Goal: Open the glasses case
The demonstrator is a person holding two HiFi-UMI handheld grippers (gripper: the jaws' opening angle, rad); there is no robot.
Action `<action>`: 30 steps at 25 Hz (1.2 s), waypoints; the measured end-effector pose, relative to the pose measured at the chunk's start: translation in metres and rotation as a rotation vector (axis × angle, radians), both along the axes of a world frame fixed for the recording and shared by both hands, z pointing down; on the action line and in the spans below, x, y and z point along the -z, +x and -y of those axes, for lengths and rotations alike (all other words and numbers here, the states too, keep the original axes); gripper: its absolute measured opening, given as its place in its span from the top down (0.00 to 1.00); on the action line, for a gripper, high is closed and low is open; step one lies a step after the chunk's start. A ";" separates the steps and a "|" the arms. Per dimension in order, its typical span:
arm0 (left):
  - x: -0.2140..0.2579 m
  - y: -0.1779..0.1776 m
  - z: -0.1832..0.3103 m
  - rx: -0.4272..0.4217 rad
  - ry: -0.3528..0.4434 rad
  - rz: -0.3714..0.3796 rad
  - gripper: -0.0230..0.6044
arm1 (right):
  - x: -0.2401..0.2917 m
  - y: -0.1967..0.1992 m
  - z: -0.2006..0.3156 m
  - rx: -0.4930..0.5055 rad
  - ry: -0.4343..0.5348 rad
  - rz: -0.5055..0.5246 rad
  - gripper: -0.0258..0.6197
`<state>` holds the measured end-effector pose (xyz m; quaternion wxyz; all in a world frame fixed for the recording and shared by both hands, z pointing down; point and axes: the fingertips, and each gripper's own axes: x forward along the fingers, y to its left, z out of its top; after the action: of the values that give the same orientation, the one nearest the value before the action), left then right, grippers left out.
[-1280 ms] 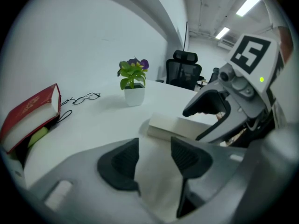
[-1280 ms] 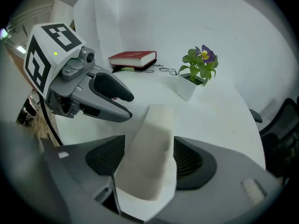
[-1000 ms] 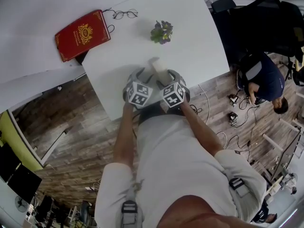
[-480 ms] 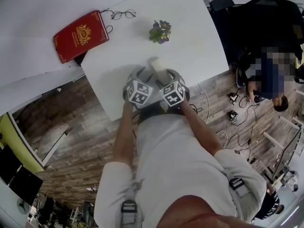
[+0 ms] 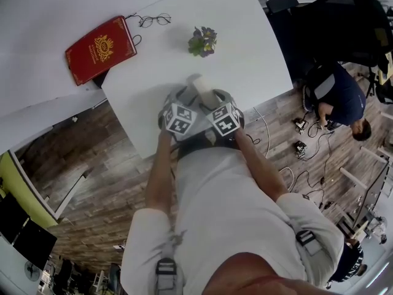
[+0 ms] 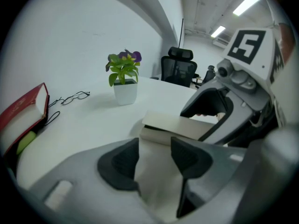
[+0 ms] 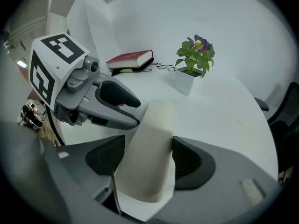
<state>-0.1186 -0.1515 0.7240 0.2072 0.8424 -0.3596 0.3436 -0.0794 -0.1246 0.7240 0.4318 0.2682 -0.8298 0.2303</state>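
The cream glasses case lies near the front edge of the white table, just beyond both marker cubes. My left gripper is shut on the case from its near end, with cream material filling the gap between the dark pads. A thin dark slit shows between the case's top flap and its body. My right gripper is shut on the case across its width. The left gripper's fingers reach the case's left edge in the right gripper view.
A red book lies at the table's far left, a pair of glasses beside it. A small potted plant stands beyond the case. A person crouches on the wooden floor at the right, near black chairs.
The head view has drifted slightly, so the table sits a little further left. Both grippers stay shut on the case in the same spot.
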 end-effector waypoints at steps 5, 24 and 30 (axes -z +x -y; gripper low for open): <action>-0.005 0.004 0.001 -0.006 -0.007 -0.006 0.62 | -0.002 0.002 0.001 -0.008 -0.024 0.035 0.47; -0.007 0.006 0.002 0.000 -0.030 -0.008 0.62 | 0.005 0.003 0.005 -0.023 -0.080 0.131 0.47; -0.008 0.005 0.000 0.005 -0.048 -0.004 0.62 | 0.004 0.005 0.007 -0.031 -0.090 0.162 0.47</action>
<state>-0.1136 -0.1511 0.7317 0.2290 0.8369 -0.3529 0.3502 -0.0742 -0.1313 0.7202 0.3711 0.2418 -0.8466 0.2951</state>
